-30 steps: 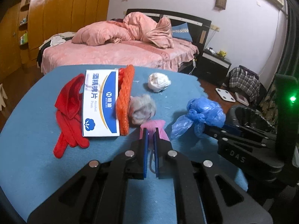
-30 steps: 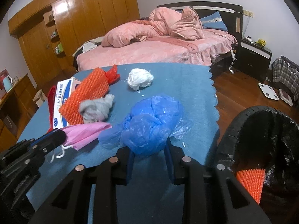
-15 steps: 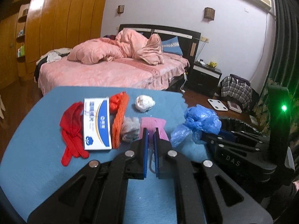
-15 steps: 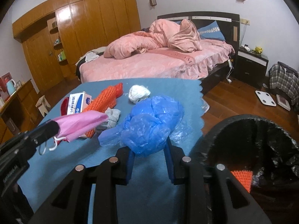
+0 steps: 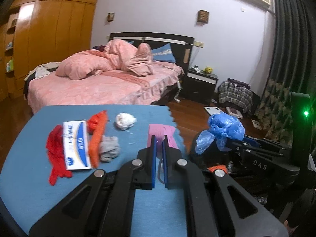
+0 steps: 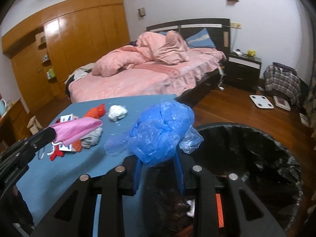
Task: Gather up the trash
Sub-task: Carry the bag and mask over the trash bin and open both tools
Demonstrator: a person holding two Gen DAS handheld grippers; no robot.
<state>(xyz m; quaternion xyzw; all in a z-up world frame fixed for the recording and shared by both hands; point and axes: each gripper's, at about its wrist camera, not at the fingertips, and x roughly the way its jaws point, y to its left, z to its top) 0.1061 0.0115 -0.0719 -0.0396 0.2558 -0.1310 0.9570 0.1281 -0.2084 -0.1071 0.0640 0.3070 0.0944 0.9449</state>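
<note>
Looking along the left gripper [image 5: 159, 138]: a table under a blue cloth [image 5: 35, 187] fills the lower left, with a pink-covered bed [image 5: 98, 86] behind it, a wooden wardrobe [image 5: 49, 39] on the left wall, a dark nightstand [image 5: 201, 85] and a dark curtain [image 5: 286, 39] at right. On the cloth lie a red rag [image 5: 56, 150], a white-and-blue box [image 5: 76, 144], an orange mesh piece [image 5: 97, 136], a grey wad [image 5: 109, 148] touching the mesh, and a white wad [image 5: 125, 120] apart from them nearer the bed. The left gripper's jaws are pressed nearly together on a pink face mask [image 5: 161, 132]; the mask fans out beyond the tips and an ear loop hangs between the blue pads. To the right, the right gripper [image 5: 227, 144] carries a blue plastic bag [image 5: 223, 132] above a dark bin whose rim is mostly hidden. Looking along the right gripper [image 6: 159, 158]: same blue cloth [image 6: 69, 173] at left, bed [image 6: 138, 79] and wardrobe [image 6: 79, 39] behind, wooden floor [image 6: 227, 108] with a white scale [image 6: 261, 101] at right. A black-lined trash bin [image 6: 276, 158] sits just beside the table edge, directly below the tool; orange and white scraps show inside. The right gripper's jaws are partly apart and clamped on the crumpled blue plastic bag [image 6: 162, 132], held over the near rim of the bin. At left the left gripper [image 6: 50, 133] holds the pink face mask [image 6: 77, 128] above the cloth.
</note>
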